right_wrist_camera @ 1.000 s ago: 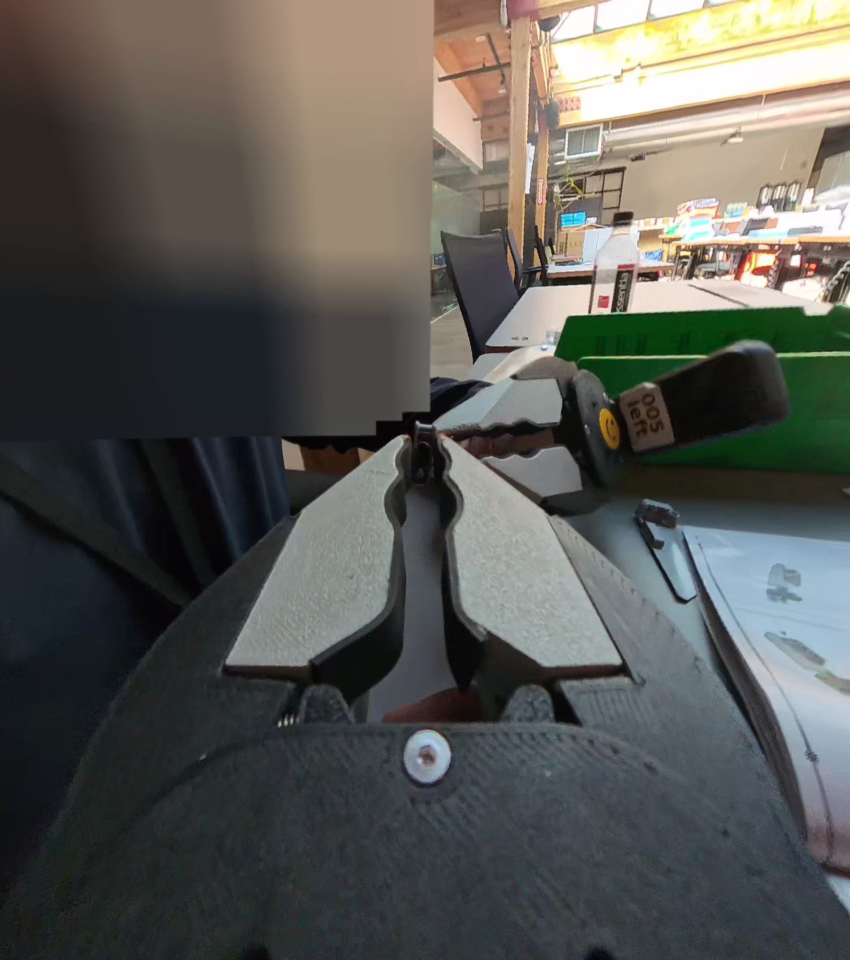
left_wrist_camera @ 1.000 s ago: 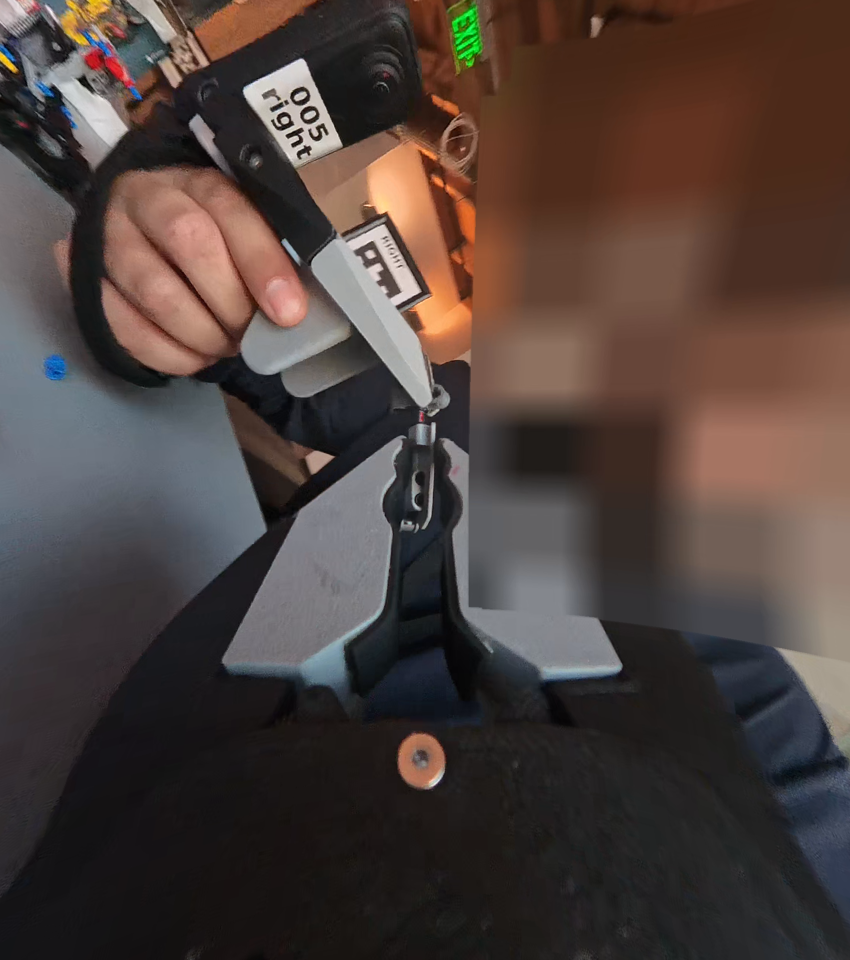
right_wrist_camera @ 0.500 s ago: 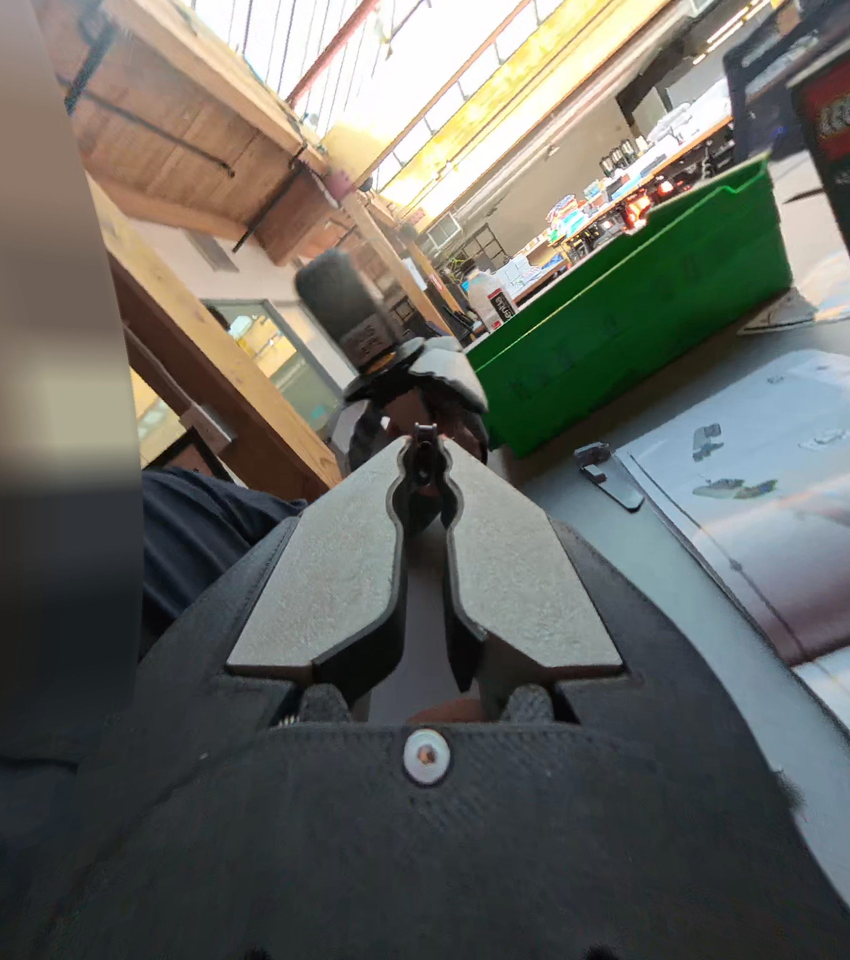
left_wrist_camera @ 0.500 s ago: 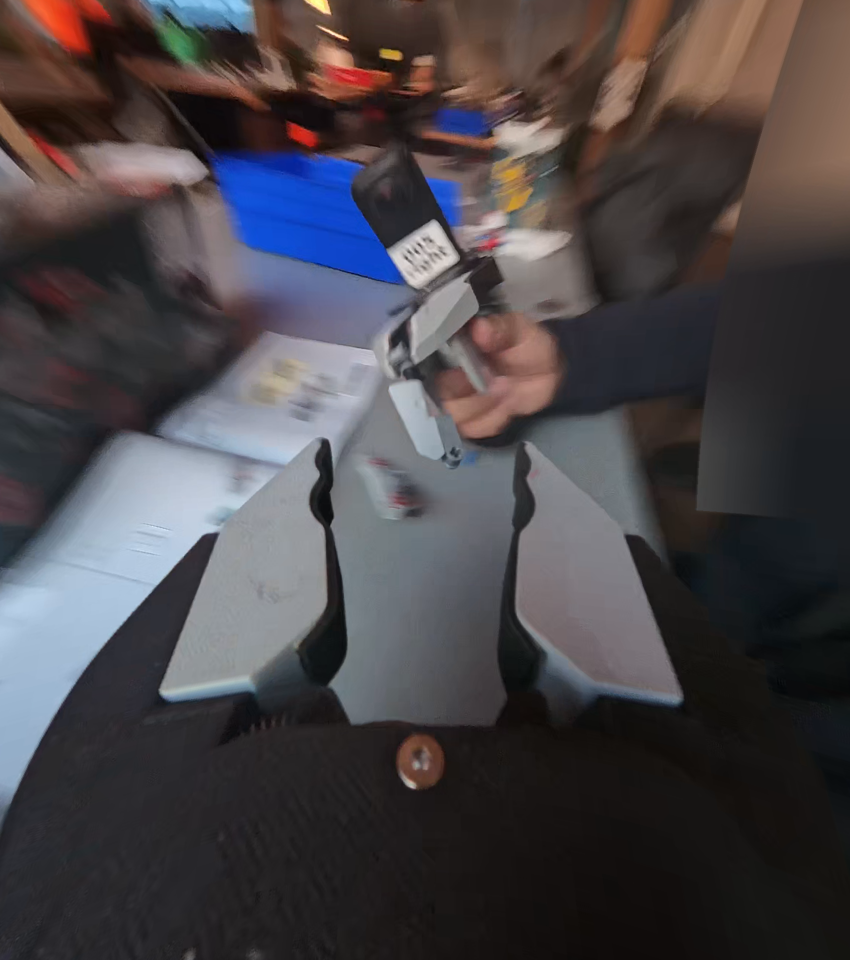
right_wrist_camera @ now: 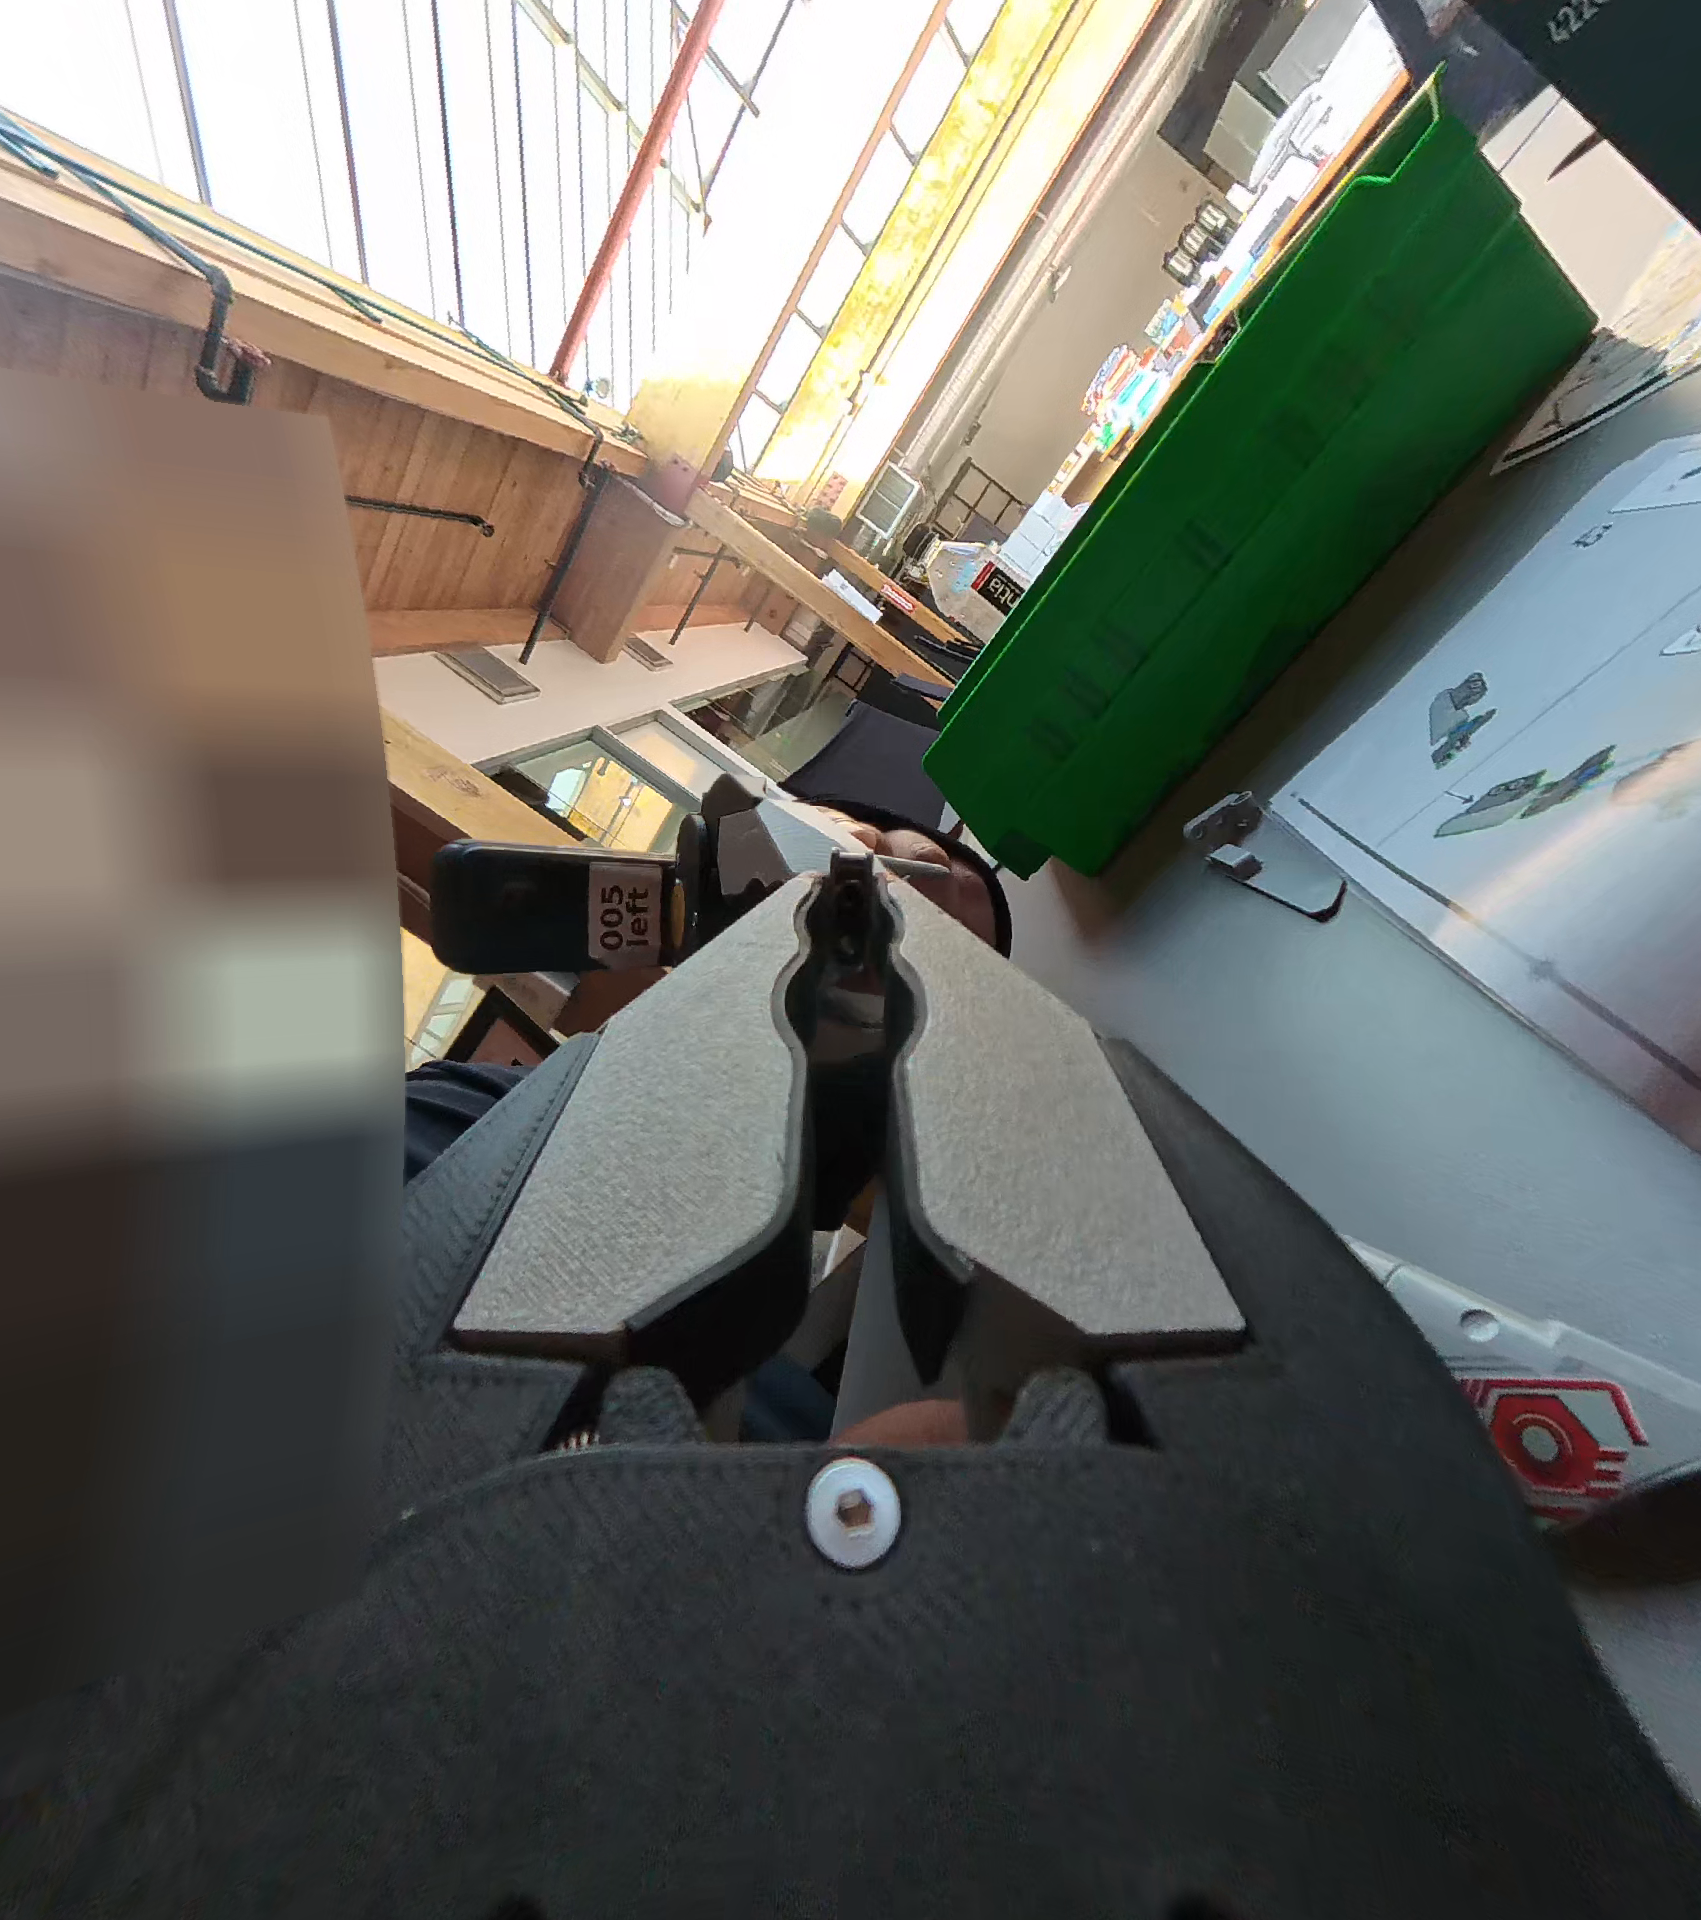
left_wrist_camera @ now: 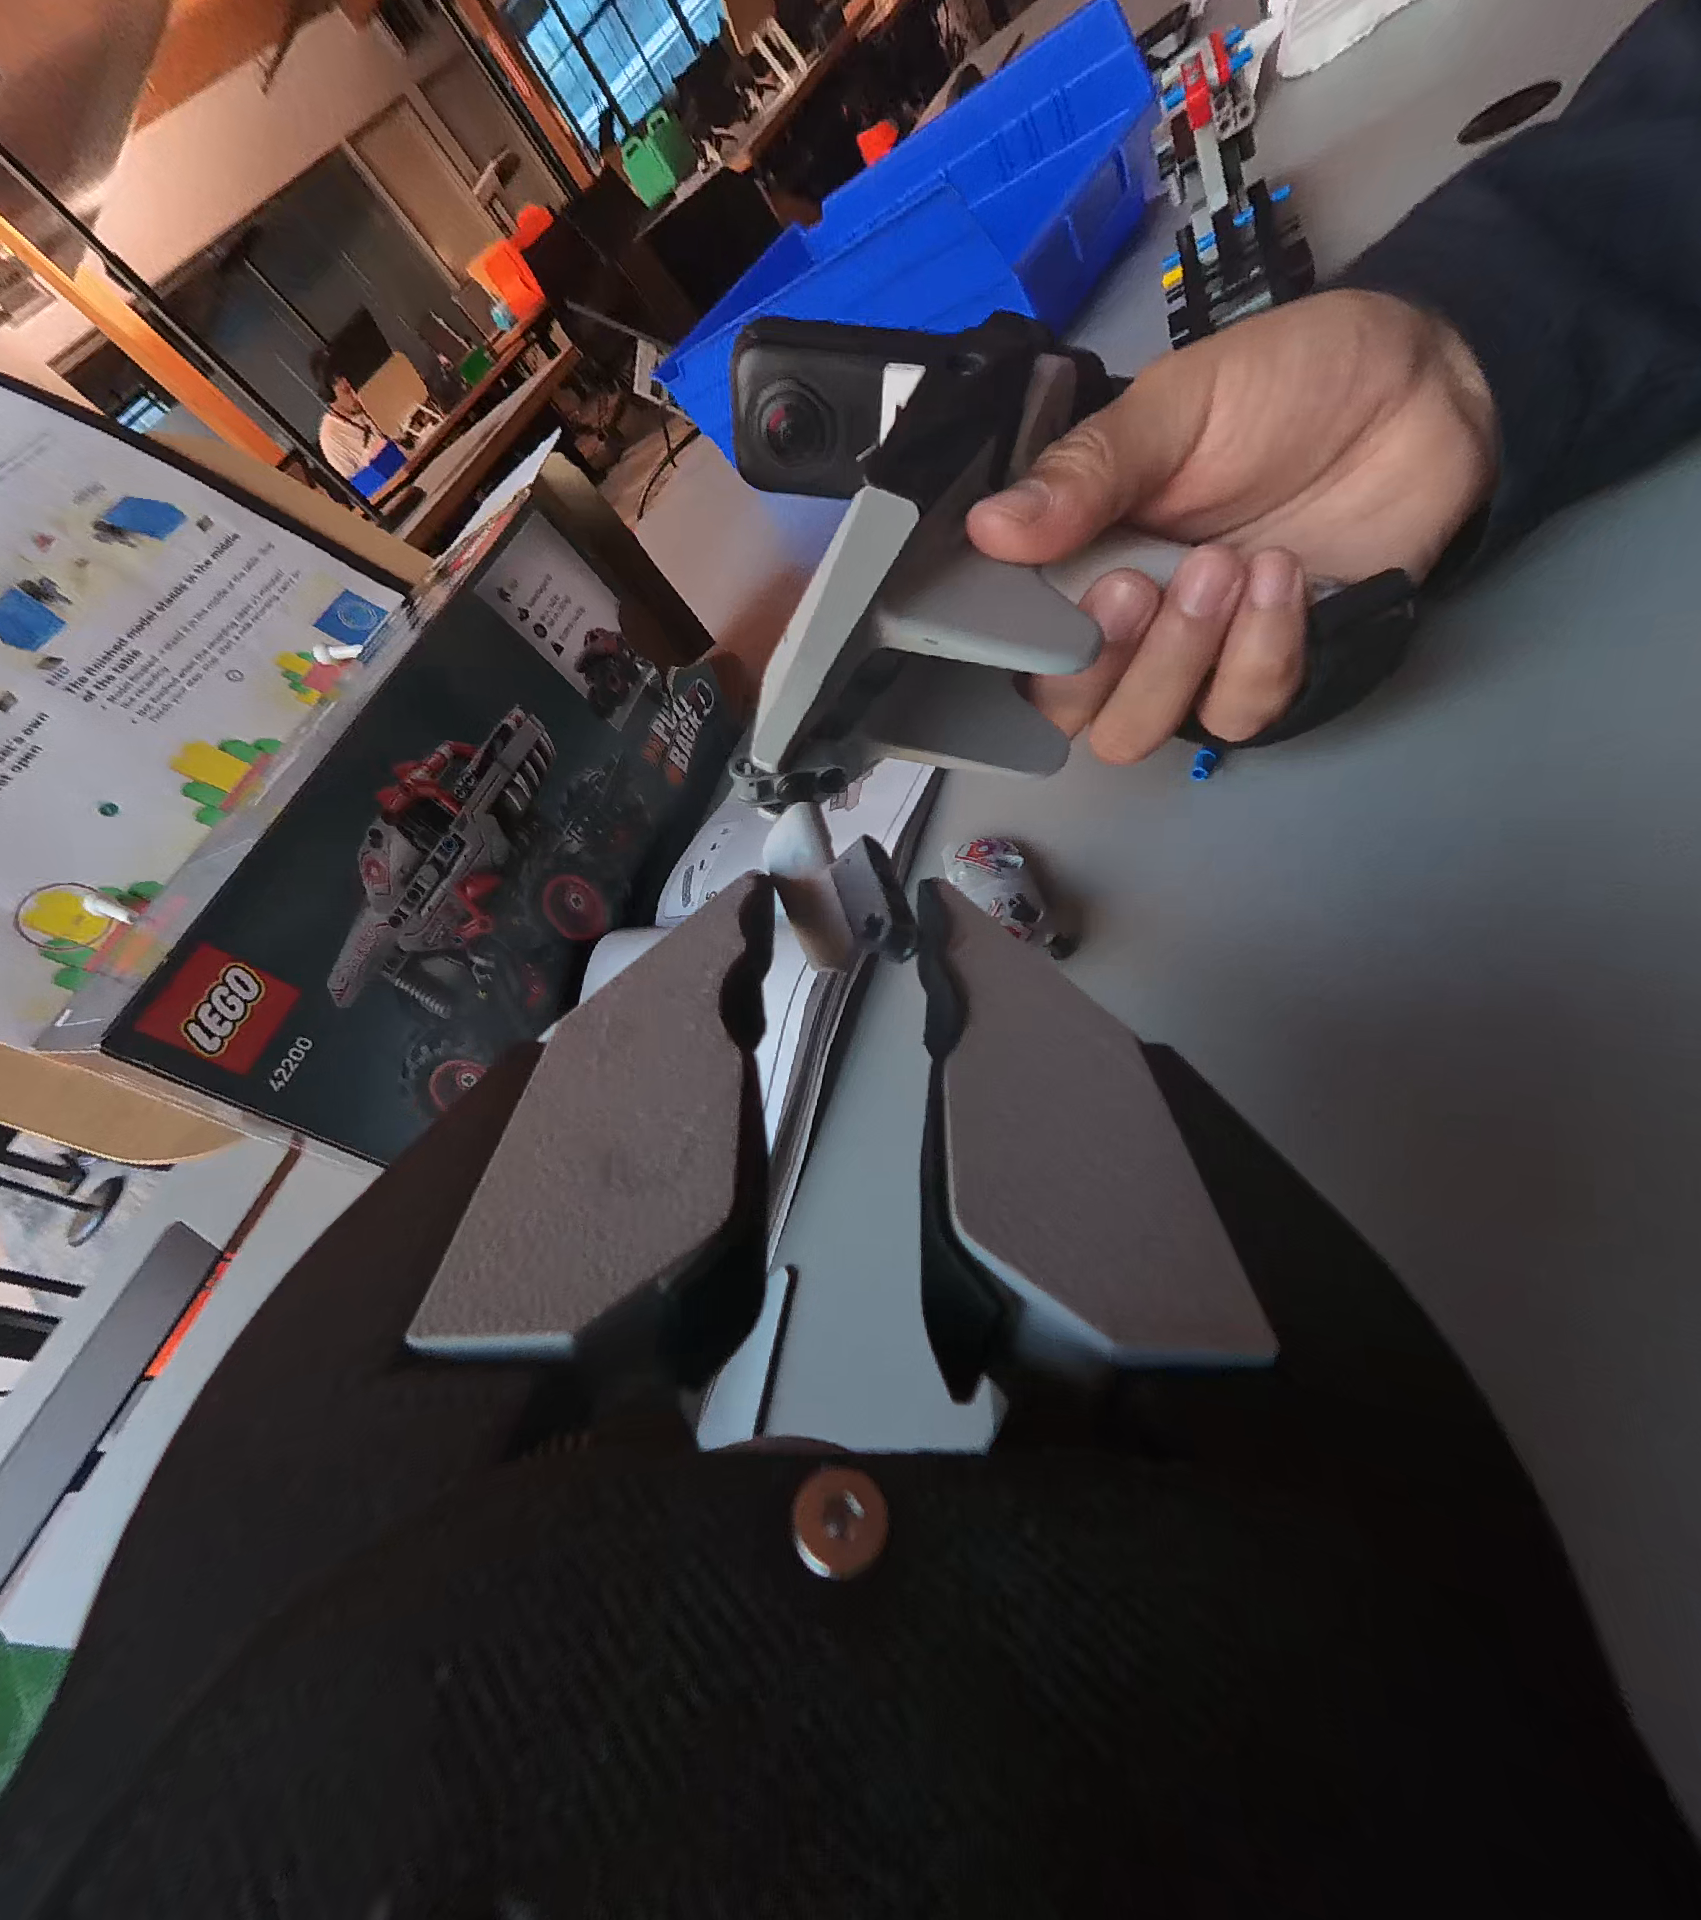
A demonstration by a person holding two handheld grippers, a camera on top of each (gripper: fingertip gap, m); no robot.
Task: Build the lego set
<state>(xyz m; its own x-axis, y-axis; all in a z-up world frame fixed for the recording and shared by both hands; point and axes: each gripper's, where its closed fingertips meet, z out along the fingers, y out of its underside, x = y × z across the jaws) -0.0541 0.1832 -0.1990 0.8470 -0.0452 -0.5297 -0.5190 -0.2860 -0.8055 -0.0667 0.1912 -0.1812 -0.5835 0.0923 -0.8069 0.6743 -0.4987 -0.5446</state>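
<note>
My right gripper (right_wrist_camera: 851,894) is shut on a small black lego piece (right_wrist_camera: 848,920) with a thin grey axle sticking out. In the left wrist view it (left_wrist_camera: 789,774) hangs in the air, tips down, just beyond my left fingertips. My left gripper (left_wrist_camera: 841,920) is open and empty, low over the grey table (left_wrist_camera: 1448,935). A flat grey lego part (left_wrist_camera: 867,899) lies on the table just past its tips. A white and red lego panel (left_wrist_camera: 991,883) lies a little to the right. The left gripper's body (right_wrist_camera: 555,920) shows behind the right fingertips.
The lego box (left_wrist_camera: 472,862) stands left of the open instruction booklet (left_wrist_camera: 711,883). A blue bin (left_wrist_camera: 929,239) and a part-built model (left_wrist_camera: 1220,208) are far back. A green bin (right_wrist_camera: 1241,520), the booklet (right_wrist_camera: 1604,727) and a white and red panel (right_wrist_camera: 1552,1423) show in the right wrist view. My two grippers' fingertips are within a few centimetres of each other.
My left gripper let go of the black piece, opened and swung down toward the table. My right gripper stayed shut on the piece and tilted.
</note>
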